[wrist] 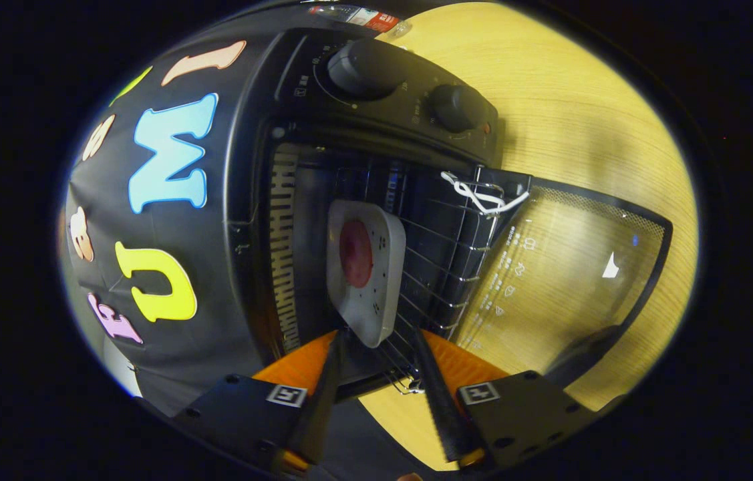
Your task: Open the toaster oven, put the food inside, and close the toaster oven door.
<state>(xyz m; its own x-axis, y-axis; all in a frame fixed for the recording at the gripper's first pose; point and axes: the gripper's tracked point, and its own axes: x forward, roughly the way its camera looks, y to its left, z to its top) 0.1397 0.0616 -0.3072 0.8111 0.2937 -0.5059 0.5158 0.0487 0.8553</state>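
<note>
The black toaster oven (383, 113) stands with its glass door (570, 280) folded down flat over the wooden table (583, 100). Inside, a white square plate (376, 267) carrying a round red piece of food (356, 252) rests on the wire rack (446, 267). My gripper (379, 334) is at the oven's mouth, rolled on its side. Its fingers stand apart, with the plate's near corner between the fingertips. I see a gap on the rack side, so the fingers do not both press on the plate.
Two black knobs (366, 67) (456, 107) sit on the oven's control panel. A white cord (483, 197) is tied at the rack's corner by the door hinge. The door's dark handle (583, 351) lies at its outer edge. A bottle (363, 17) lies beyond the oven.
</note>
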